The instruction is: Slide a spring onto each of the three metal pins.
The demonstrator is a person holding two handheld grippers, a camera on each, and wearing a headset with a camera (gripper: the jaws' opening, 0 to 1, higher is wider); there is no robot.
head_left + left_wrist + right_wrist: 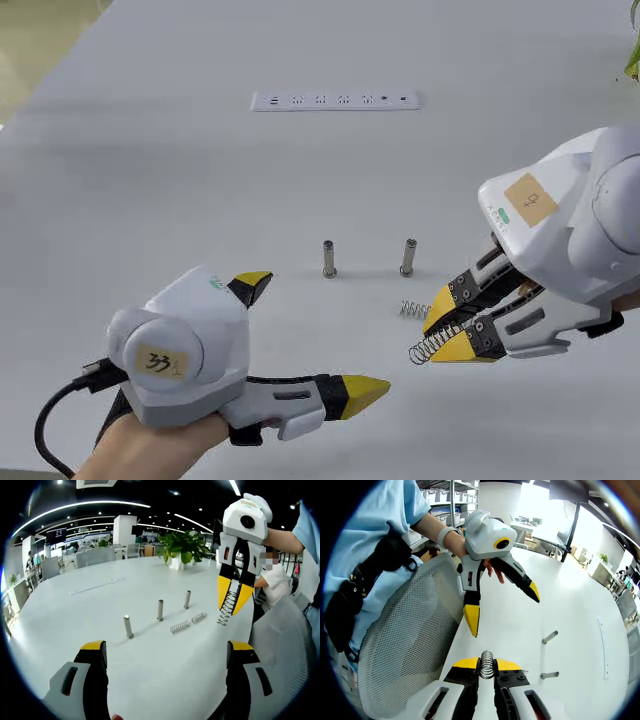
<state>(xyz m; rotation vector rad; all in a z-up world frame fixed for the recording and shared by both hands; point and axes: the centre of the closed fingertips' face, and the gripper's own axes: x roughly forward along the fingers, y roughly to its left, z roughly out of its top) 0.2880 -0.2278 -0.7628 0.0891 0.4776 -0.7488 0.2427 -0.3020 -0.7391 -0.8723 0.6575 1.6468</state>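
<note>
Two metal pins stand upright on the white table. In the left gripper view three pins stand in a row, all bare. My right gripper hovers right of them, shut on a spring that hangs from its yellow tips; that spring also sits between the jaws in its own view. Two loose springs lie by the pins. My left gripper is open near the front edge, jaws wide and holding nothing.
A white power strip lies flat at the far side of the table. A grey mesh chair stands against the table's near edge. Potted plants sit at the far rim, and a person sits beyond them.
</note>
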